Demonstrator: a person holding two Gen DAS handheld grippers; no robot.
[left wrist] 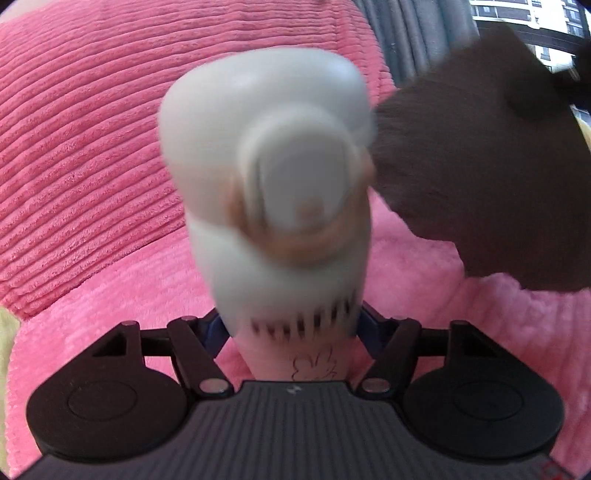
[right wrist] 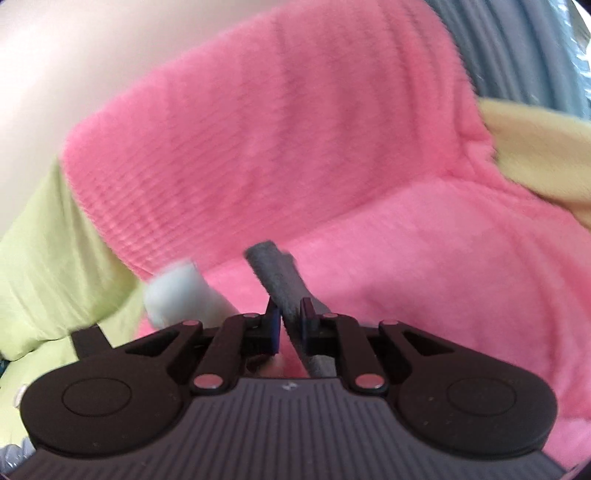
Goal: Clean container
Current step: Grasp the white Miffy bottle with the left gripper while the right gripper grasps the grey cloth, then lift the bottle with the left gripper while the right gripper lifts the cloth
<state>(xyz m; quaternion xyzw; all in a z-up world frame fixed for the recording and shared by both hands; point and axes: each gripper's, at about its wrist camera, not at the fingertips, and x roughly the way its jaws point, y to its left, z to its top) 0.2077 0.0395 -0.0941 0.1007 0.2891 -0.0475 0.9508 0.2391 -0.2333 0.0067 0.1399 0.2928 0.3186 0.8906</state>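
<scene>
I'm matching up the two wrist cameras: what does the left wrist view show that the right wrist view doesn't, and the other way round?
Only the left wrist view: the white container's cap end close up, its body between the left gripper's fingers, a broad dark cloth at its right, and buildings through a window.

Only the right wrist view: the right gripper shut on a grey cloth, and light green fabric at left.

Both: the pink ribbed fabric behind, and the container, small and blurred in the right view.
</scene>
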